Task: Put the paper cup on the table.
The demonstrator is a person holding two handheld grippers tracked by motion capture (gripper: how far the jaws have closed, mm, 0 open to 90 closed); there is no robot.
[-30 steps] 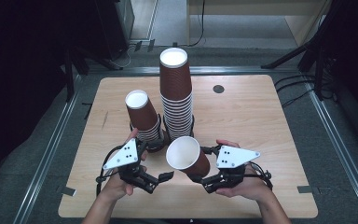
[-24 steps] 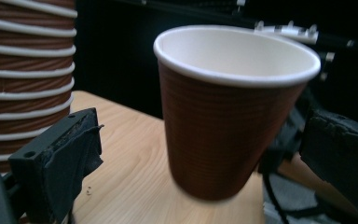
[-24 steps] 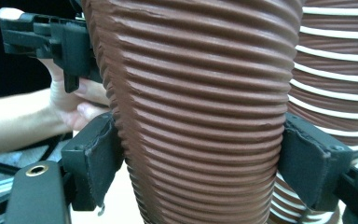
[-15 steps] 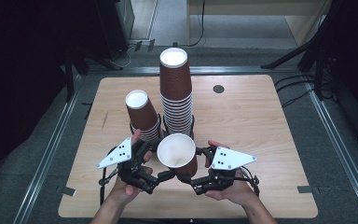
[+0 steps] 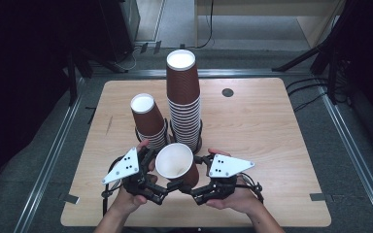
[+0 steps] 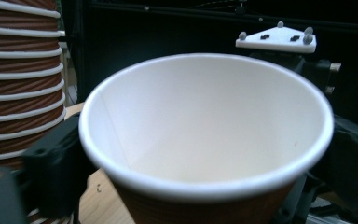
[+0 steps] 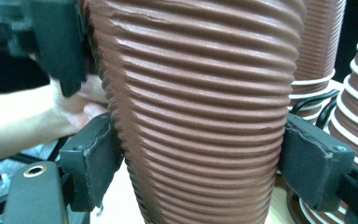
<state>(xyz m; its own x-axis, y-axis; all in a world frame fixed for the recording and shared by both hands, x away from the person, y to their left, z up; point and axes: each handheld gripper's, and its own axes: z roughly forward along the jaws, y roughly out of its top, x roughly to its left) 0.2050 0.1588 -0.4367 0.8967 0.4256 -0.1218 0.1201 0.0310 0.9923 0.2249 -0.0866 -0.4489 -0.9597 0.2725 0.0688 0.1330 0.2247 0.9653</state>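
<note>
A single brown ribbed paper cup (image 5: 177, 166) is held above the near edge of the wooden counter (image 5: 272, 145), between the two grippers, with its white mouth tilted up toward the person. The right gripper (image 5: 200, 190) has its jaws clamped on the cup's ribbed wall: in the right gripper view, both black pads (image 7: 98, 158) press against opposite sides of the cup body. The left gripper (image 5: 161, 190) is positioned at the cup's other side; its jaws have just been closing, with the cup rim between them in the left gripper view, but whether they press on the cup cannot be told. Behind the held cup, two stacks stand on the counter: a tall stack of cups (image 5: 183, 99) at centre and a shorter stack of cups (image 5: 148, 121) just beside it on the left, each seated in a black wire holder (image 5: 200, 141). A small dark round disc (image 5: 228, 92) lies well apart on the far right of the counter.
</note>
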